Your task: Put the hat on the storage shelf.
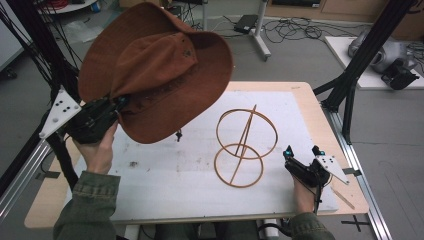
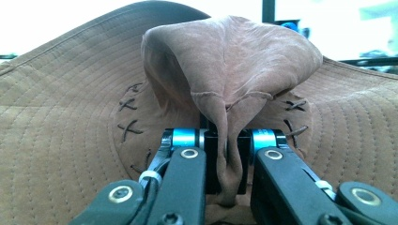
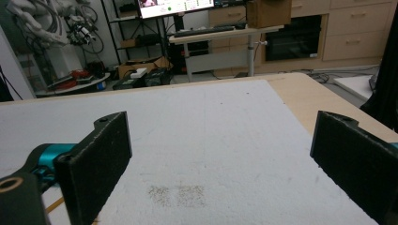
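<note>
While the high view looks down on the white-topped wooden table, the left gripper at about nine o'clock holds a rust-brown, wide-brimmed suede hat in the air, well above the board and apart from it. A wooden stand made of two hoops crossed by a slanted rod sits near the table's centre, toward four o'clock of the hat. The right gripper rests low at the table's four o'clock edge, near the stand but not touching it.

From the left gripper view, the jaws are clamped tight on a pinched fold of the hat's crown, with the stitched brim spread wide at nine and three o'clock behind it.

From the right gripper view, the black pads stand far apart with nothing between them, above bare white table surface.

The step in hand looks like carrying the hat over to the hoop stand. To do it well, the left grip should stay firm on the fold, since soft suede could slip. The brim should be carried high enough to clear the upper hoop, then the crown centred over it before lowering. The free right gripper could steady the stand's lower hoop so that it does not tip.
</note>
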